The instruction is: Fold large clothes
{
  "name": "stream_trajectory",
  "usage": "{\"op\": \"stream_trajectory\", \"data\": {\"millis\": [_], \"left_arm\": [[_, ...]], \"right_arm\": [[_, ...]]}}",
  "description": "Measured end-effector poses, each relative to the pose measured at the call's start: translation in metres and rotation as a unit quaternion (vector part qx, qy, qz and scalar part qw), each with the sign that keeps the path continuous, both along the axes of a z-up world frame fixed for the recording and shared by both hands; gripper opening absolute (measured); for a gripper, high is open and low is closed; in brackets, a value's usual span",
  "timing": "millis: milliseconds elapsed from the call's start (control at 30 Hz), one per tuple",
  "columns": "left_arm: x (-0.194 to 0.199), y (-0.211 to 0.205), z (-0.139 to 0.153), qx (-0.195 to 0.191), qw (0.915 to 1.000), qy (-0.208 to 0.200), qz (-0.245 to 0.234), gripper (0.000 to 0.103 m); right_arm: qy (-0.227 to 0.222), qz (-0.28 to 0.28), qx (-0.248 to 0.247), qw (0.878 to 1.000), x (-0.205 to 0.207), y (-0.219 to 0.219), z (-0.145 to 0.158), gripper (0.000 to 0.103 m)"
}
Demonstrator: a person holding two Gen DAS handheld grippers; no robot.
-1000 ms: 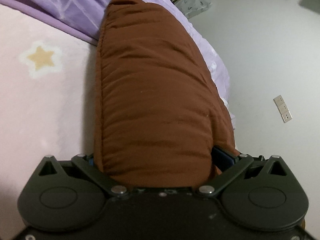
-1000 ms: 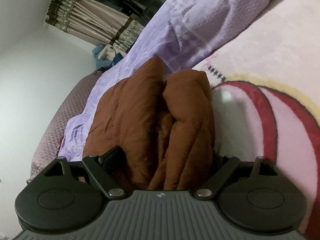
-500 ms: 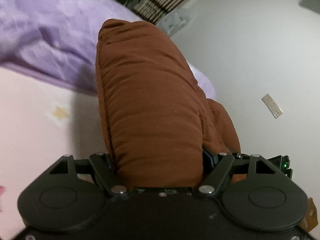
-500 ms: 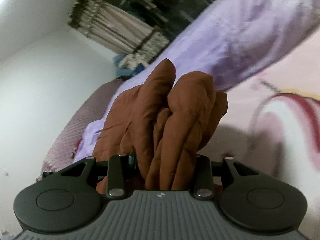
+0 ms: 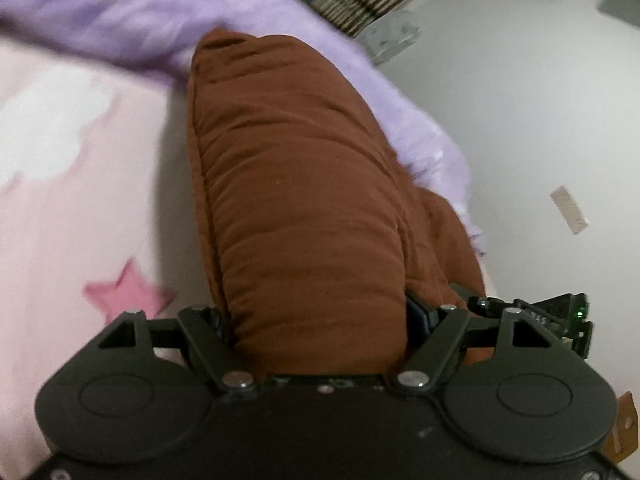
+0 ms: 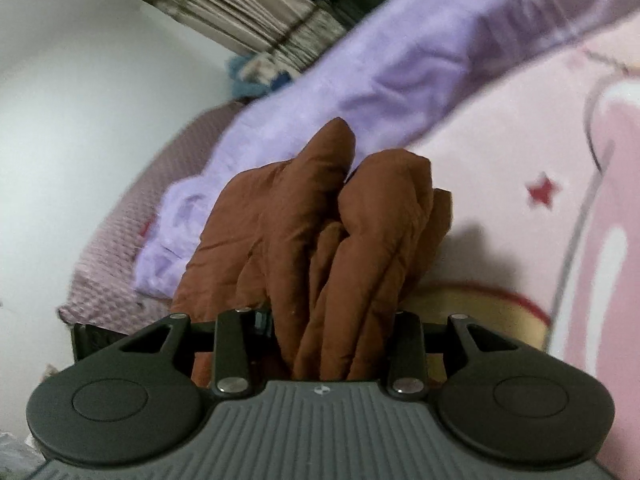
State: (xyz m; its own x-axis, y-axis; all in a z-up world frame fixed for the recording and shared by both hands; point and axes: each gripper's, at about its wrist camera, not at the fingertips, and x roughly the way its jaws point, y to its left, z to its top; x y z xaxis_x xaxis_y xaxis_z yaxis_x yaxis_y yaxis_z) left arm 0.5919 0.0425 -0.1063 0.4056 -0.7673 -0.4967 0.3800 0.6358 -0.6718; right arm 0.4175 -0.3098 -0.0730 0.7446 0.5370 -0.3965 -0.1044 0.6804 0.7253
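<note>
1. Brown padded garment [image 5: 304, 216] sits clamped in both tools at once: the left gripper [image 5: 316, 320] has its two arms pressed against a thick, rounded fold of it, with the cloth bulging out between them.
2. On the other side, the right gripper [image 6: 332, 320] is closed on a bunch of several narrower folds of the same garment [image 6: 320, 240], its arms standing nearly parallel against the cloth.
3. From the left wrist view, the fold runs as one long, tapering roll straight away from the tool, its long axis in line with the fingers and its narrow end pointing toward the far purple blanket [image 5: 120, 12].
4. From the right wrist view, the bunched folds also point away from the tool, ending in two blunt lobes side by side.
5. Under and beside the garment lies a pink bedspread [image 5: 60, 208] printed with stars; a shadow falls on it next to the cloth.
6. Farther off, the purple blanket lies in a crumpled band across the bed, touching the garment's far end.
7. Beyond that are pleated curtains [image 6: 248, 4] and a white wall [image 5: 520, 120].
</note>
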Motion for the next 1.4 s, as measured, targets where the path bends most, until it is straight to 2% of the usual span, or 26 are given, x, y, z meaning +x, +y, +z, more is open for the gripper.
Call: {"op": "stream_trajectory", "data": {"millis": [33,133,233,267,333,400,467,567,633,733,800,833,867,900,1000,1100,1233,1400], "left_arm": [[0.001,0.002,-0.008,-0.004,1.0000,-0.002,0.002,0.086],[0.004,0.009,-0.025,-0.043,0.9990,0.011,-0.005,0.088],[0.006,0.009,-0.026,-0.042,0.9990,0.010,-0.009,0.092],[0.005,0.006,-0.021,-0.036,0.9993,0.010,-0.007,0.096],[0.006,0.008,-0.010,-0.016,0.9998,0.007,-0.003,0.097],[-0.003,0.010,0.011,0.008,1.0000,-0.001,0.000,0.097],[-0.019,0.017,0.036,0.044,0.9986,-0.025,0.017,0.096],[-0.053,0.013,0.076,0.098,0.9896,-0.089,0.056,0.096],[-0.080,0.007,0.098,0.111,0.9837,-0.125,0.067,0.096],[-0.120,-0.011,0.115,0.125,0.9740,-0.171,0.080,0.097],[-0.139,-0.023,0.114,0.149,0.9656,-0.190,0.097,0.097],[-0.146,-0.031,0.111,0.165,0.9607,-0.195,0.109,0.096],[-0.150,-0.037,0.107,0.174,0.9582,-0.197,0.114,0.096],[-0.156,-0.043,0.102,0.176,0.9594,-0.188,0.114,0.095],[-0.159,-0.057,0.083,0.177,0.9647,-0.165,0.103,0.086],[-0.159,-0.071,0.061,0.206,0.9617,-0.156,0.091,0.076],[-0.165,-0.079,0.034,0.222,0.9599,-0.148,0.087,0.075],[-0.162,-0.081,0.018,0.223,0.9591,-0.152,0.086,0.078]], "right_arm": [[0.003,-0.007,-0.002,1.000,-0.001,-0.003,-0.008,0.043],[0.010,-0.011,0.054,0.998,-0.001,-0.016,-0.030,0.049],[0.010,-0.006,0.070,0.997,-0.001,-0.022,-0.040,0.057],[0.013,-0.007,0.074,0.997,-0.002,-0.023,-0.041,0.063],[0.020,-0.011,0.072,0.997,-0.006,-0.026,-0.040,0.072],[0.025,-0.026,0.049,0.998,-0.009,-0.021,-0.028,0.080],[0.019,-0.047,0.012,0.999,-0.022,-0.022,-0.009,0.082],[-0.008,-0.098,-0.056,0.994,-0.051,-0.017,0.028,0.082],[-0.040,-0.116,-0.105,0.987,-0.070,-0.003,0.054,0.082],[-0.088,-0.125,-0.177,0.972,-0.096,0.035,0.083,0.073],[-0.106,-0.117,-0.226,0.961,-0.105,0.069,0.097,0.054],[-0.107,-0.115,-0.245,0.957,-0.108,0.084,0.099,0.048],[-0.105,-0.114,-0.259,0.953,-0.109,0.095,0.101,0.040],[-0.101,-0.111,-0.271,0.951,-0.109,0.107,0.100,0.034],[-0.085,-0.111,-0.300,0.944,-0.105,0.129,0.089,0.030],[-0.057,-0.118,-0.321,0.938,-0.102,0.134,0.066,0.026],[-0.025,-0.122,-0.320,0.939,-0.105,0.129,0.032,0.016],[-0.036,-0.127,-0.312,0.941,-0.112,0.127,0.013,0.014]]}}
